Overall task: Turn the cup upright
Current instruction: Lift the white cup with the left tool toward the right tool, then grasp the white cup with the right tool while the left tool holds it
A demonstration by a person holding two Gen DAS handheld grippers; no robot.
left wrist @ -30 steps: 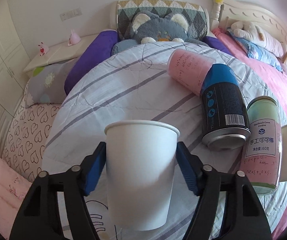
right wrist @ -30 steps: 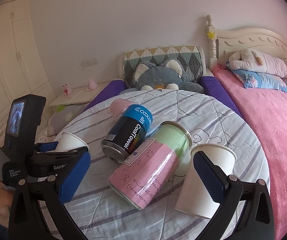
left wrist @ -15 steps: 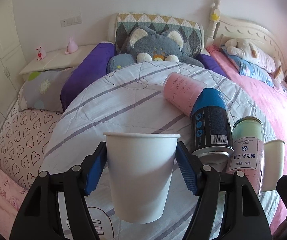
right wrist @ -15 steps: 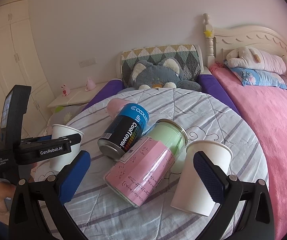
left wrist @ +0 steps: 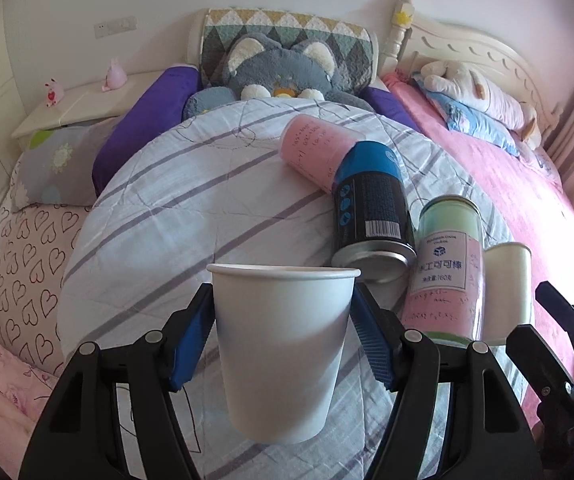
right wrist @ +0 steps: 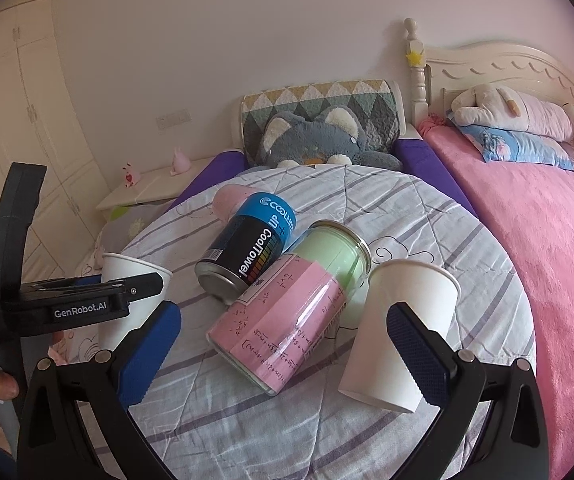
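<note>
Over the striped round table (left wrist: 215, 208), my left gripper (left wrist: 283, 344) held a white paper cup (left wrist: 281, 344) upright, pads pressing its sides. My right gripper (right wrist: 283, 344) stood wide open, empty, a second cup (right wrist: 403, 332) just beside its right finger.

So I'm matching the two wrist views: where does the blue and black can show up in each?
Left wrist: the blue and black can lies right of centre, base toward the camera.
Right wrist: it lies at centre, against the pink-labelled jar.
Shared landmark: the grey plush toy at the back.
</note>
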